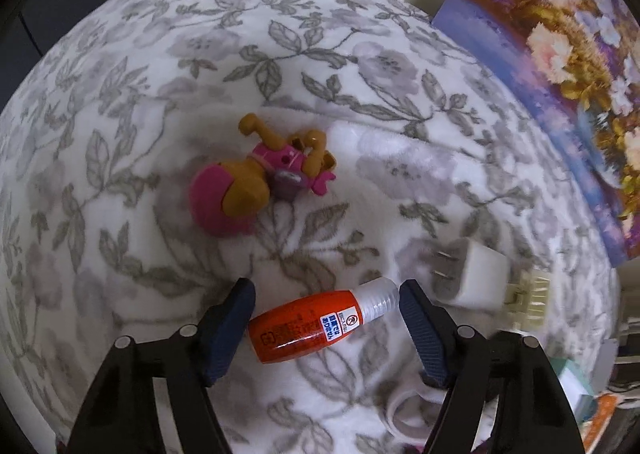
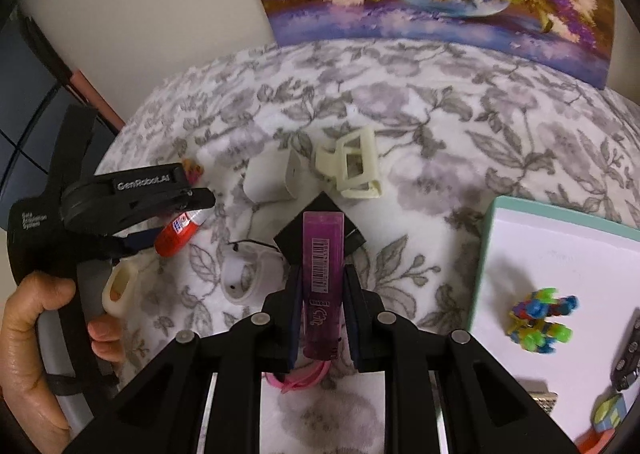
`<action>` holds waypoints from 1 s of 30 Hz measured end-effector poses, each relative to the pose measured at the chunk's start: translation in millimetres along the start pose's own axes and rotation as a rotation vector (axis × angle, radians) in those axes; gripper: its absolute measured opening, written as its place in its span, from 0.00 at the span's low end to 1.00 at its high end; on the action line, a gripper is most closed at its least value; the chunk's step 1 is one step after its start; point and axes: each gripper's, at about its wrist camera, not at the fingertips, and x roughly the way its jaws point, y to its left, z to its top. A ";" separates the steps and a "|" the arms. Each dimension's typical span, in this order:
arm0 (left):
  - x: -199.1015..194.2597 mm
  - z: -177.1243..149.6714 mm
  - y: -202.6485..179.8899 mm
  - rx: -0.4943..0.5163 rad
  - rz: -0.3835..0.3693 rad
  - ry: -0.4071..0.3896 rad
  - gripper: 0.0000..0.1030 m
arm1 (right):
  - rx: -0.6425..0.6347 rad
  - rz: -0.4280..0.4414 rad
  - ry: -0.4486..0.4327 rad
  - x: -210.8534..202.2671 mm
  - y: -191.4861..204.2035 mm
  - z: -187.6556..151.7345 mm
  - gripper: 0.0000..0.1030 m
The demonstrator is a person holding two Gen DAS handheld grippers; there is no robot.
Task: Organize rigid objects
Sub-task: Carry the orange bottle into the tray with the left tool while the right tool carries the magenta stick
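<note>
My left gripper (image 1: 326, 328) spread wide around orange bottle (image 1: 304, 324) lying on floral blanket (image 1: 160, 94) (pads not touching). My right gripper (image 2: 322, 290) pinching purple tube (image 2: 323, 274); white tray (image 2: 560, 254) at right.

Black left gripper (image 2: 176, 222), "GenRobot.AI" lettering; navy ribbed pads (image 1: 420, 318); silver pivot screws.

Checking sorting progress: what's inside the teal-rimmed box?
Inside the box: a multicoloured block toy, a dark object and a coloured cube at the frame edge. The rest is out of frame.
</note>
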 end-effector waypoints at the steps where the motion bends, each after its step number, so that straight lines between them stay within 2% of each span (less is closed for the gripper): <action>1: -6.8 -5.1 -0.6 -0.001 -0.008 -0.004 0.75 | 0.001 -0.004 -0.006 -4.8 -0.1 -0.4 0.19; 6: -50.2 -19.4 -21.0 0.019 -0.069 -0.056 0.75 | 0.044 -0.058 -0.049 -39.3 -13.2 -7.3 0.19; 9: -71.7 -30.3 -35.1 0.061 -0.096 -0.084 0.75 | 0.082 -0.168 -0.064 -58.6 -30.7 -13.2 0.19; 12: -88.7 -43.6 -56.2 0.110 -0.131 -0.101 0.75 | 0.139 -0.214 -0.080 -79.0 -54.8 -21.6 0.19; 16: -100.0 -73.2 -91.4 0.204 -0.166 -0.093 0.75 | 0.214 -0.329 -0.067 -103.2 -91.3 -36.7 0.19; 23: -94.5 -131.0 -155.5 0.367 -0.189 -0.042 0.75 | 0.330 -0.417 -0.045 -127.7 -137.8 -58.3 0.19; 30: -88.8 -176.2 -200.8 0.526 -0.164 -0.027 0.75 | 0.413 -0.405 -0.036 -137.3 -167.6 -68.2 0.19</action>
